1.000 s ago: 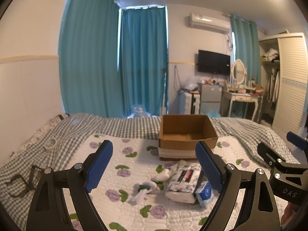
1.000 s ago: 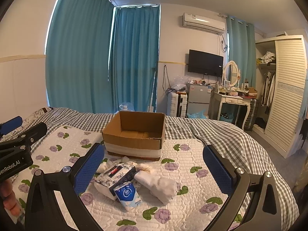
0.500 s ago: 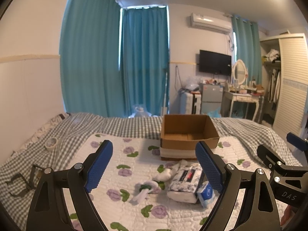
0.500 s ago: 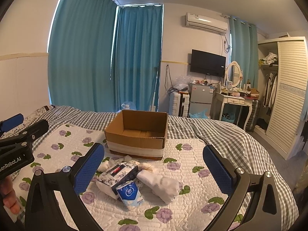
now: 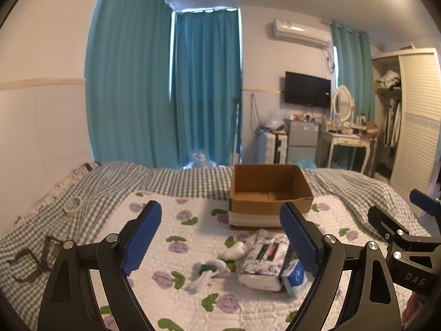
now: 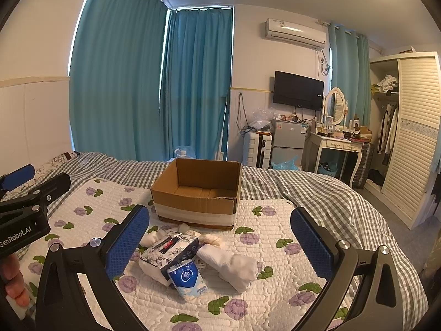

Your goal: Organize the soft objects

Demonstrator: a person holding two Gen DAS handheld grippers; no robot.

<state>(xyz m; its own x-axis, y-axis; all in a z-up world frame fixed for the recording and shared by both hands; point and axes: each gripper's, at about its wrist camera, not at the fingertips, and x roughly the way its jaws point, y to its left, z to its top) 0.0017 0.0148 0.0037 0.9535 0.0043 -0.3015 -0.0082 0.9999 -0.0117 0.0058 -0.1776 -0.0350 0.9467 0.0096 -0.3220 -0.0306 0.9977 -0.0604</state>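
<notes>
An open cardboard box (image 5: 268, 193) (image 6: 197, 195) stands empty on the floral quilt. In front of it lies a pile: a floral tissue pack (image 5: 263, 260) (image 6: 168, 251), a small blue tissue packet (image 5: 295, 277) (image 6: 186, 275), a rolled white cloth (image 6: 231, 266), a small white sock (image 5: 234, 249) and a white and green piece (image 5: 208, 271). My left gripper (image 5: 220, 231) is open and empty, above and short of the pile. My right gripper (image 6: 220, 237) is open and empty, also short of the pile.
The quilt (image 6: 264, 298) lies on a checked bedspread (image 6: 317, 193). A tape roll (image 5: 73, 205) and a black tool (image 5: 27, 256) lie at the left edge. A fridge (image 6: 288, 140), dressing table (image 6: 339, 143) and wardrobe (image 6: 413, 138) stand beyond the bed.
Both views have shifted slightly, as both grippers drift a little back and up from the pile. Both stay open; nothing on the bed has moved.
</notes>
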